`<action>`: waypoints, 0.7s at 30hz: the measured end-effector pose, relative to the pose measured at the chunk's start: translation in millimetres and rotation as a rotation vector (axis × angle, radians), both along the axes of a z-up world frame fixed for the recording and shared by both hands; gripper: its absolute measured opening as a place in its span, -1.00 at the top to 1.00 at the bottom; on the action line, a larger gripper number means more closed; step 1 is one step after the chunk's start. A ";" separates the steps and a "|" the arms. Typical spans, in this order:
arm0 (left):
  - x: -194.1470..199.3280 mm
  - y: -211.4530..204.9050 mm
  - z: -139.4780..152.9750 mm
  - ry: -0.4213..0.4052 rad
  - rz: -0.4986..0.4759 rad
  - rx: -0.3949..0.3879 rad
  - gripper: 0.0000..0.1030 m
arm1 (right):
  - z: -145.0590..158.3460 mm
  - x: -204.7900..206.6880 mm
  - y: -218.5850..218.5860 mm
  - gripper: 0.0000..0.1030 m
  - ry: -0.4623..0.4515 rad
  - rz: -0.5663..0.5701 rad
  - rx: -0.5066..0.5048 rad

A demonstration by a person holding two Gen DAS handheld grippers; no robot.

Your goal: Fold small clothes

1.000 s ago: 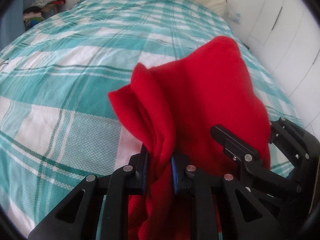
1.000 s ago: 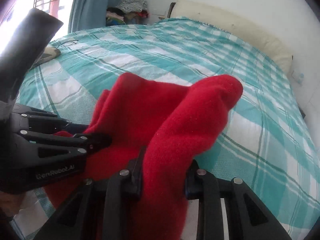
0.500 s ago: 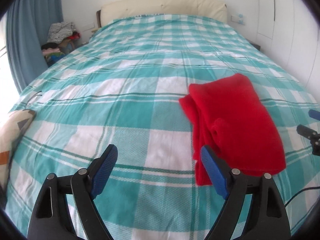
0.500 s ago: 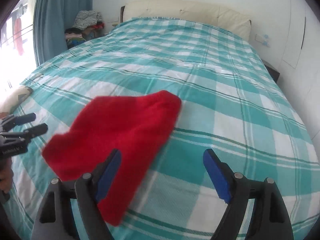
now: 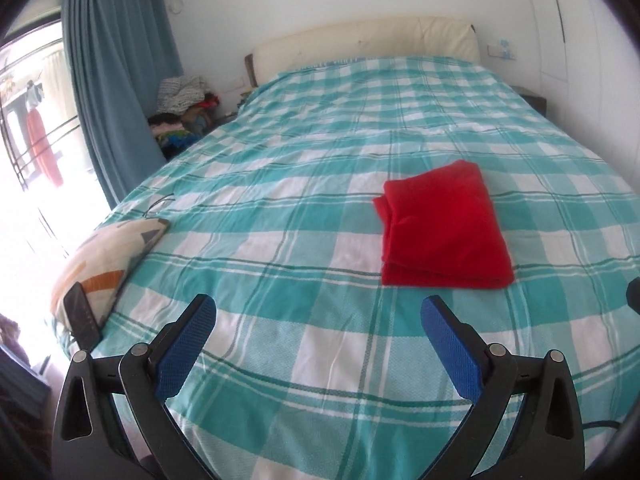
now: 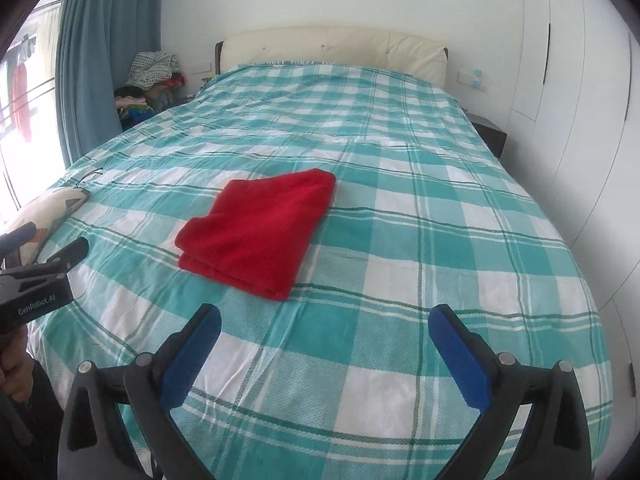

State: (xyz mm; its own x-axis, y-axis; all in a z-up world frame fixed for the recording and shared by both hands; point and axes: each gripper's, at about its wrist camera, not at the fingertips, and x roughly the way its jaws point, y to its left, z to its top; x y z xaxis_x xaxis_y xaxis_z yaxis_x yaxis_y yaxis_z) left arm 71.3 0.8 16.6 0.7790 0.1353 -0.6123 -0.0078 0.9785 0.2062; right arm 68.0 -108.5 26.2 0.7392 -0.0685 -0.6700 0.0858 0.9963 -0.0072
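While the red garment lies folded flat on the teal checked bedspread, nothing is held by either tool. The left gripper is spread wide, its jaws having just been opening, and the garment is seen ahead of it and toward its right finger, well clear of the blue pads. The right gripper is likewise spread wide after just opening, with the garment ahead toward its left finger. A patterned pillow is seen far to the left gripper's left.
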 end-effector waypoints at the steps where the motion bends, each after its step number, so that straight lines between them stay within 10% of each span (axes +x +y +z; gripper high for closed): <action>1: -6.7 -2.0 0.4 0.008 -0.005 -0.006 -0.99 | 3.3 -6.8 1.8 -0.99 0.002 0.003 0.006; 21: -36.5 -20.0 21.6 0.063 -0.045 -0.124 -1.00 | 36.3 -51.9 9.3 -0.98 -0.078 -0.033 -0.081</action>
